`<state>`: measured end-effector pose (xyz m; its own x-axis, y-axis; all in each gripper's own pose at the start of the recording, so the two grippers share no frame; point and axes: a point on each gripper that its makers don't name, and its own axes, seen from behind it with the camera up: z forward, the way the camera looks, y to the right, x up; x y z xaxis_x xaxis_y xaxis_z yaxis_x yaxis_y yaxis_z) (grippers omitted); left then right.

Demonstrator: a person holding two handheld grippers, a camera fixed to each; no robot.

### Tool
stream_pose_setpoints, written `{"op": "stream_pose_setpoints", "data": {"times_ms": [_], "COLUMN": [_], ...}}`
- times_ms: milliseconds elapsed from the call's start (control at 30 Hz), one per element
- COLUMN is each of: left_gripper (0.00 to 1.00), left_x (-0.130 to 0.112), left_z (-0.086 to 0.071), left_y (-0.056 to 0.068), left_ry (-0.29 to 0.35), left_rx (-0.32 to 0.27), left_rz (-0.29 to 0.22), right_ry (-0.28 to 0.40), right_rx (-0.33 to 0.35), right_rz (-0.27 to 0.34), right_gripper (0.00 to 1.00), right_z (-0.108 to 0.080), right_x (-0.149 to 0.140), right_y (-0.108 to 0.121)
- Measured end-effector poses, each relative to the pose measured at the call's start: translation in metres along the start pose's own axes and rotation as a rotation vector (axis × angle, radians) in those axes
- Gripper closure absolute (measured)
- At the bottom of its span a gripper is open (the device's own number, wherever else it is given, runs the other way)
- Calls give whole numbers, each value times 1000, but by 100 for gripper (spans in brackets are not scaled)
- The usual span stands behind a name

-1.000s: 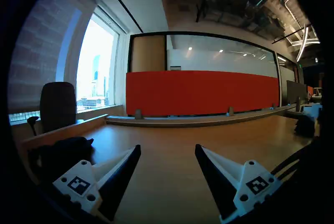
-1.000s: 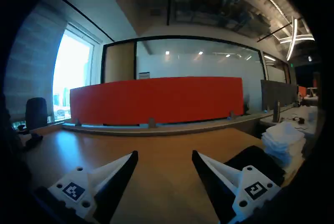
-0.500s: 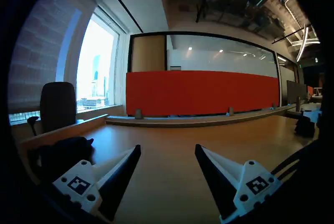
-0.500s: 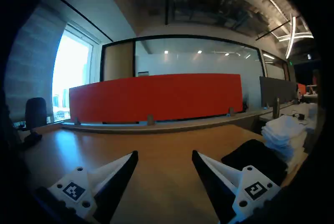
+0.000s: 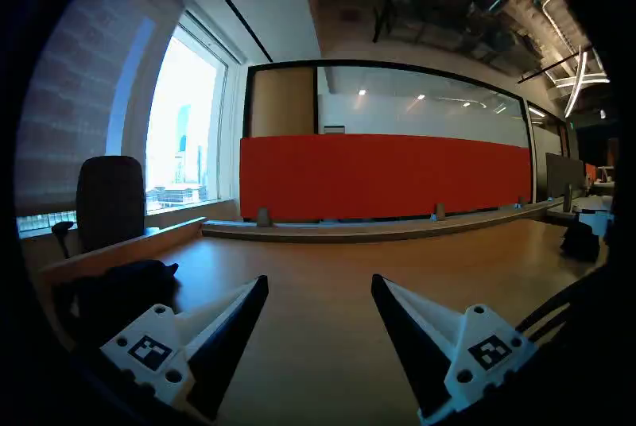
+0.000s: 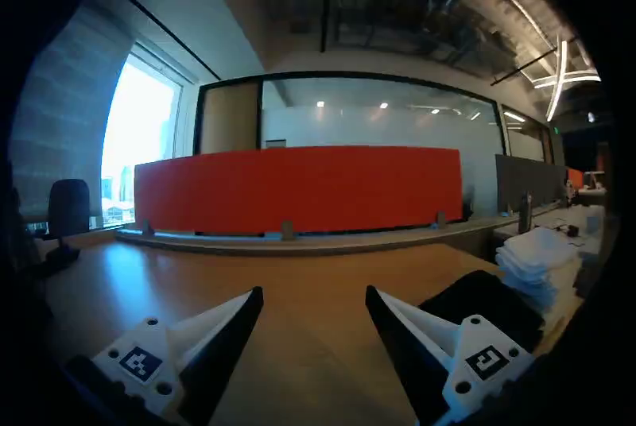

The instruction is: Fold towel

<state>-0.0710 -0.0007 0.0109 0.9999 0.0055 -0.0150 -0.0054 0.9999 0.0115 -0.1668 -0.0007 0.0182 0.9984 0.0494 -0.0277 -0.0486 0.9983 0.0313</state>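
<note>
Right gripper view | right hand-held gripper [image 6: 313, 292] released, empty | white towel stack [image 6: 537, 261] on worktop [image 6: 318, 263], toward its right finger | left hand-held gripper [image 5: 319, 278] released, judged farther from stack

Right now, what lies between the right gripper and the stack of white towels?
In the right gripper view, a black cloth lies on the wooden table between the open right gripper and the stack of white towels.

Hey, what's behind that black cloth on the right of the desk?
A stack of folded white towels sits behind the black cloth, near the desk's right edge. The cloth covers the stack's base, so what lies under it cannot be seen.
</note>
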Motion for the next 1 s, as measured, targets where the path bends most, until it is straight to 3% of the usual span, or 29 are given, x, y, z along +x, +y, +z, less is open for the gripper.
{"op": "stream_pose_setpoints", "data": {"times_ms": [300, 1000], "left_gripper": [4, 4], "left_x": [0, 1], "left_z": [0, -1], "left_y": [0, 0], "left_ry": [0, 0], "left_rx": [0, 0], "left_rz": [0, 0], "right_ry": [-1, -4], "right_rx": [0, -3], "right_rz": [-31, -29], "right_gripper": [0, 0], "right_z": [0, 0], "right_x": [-1, -3], "right_y": [-4, -3]}}
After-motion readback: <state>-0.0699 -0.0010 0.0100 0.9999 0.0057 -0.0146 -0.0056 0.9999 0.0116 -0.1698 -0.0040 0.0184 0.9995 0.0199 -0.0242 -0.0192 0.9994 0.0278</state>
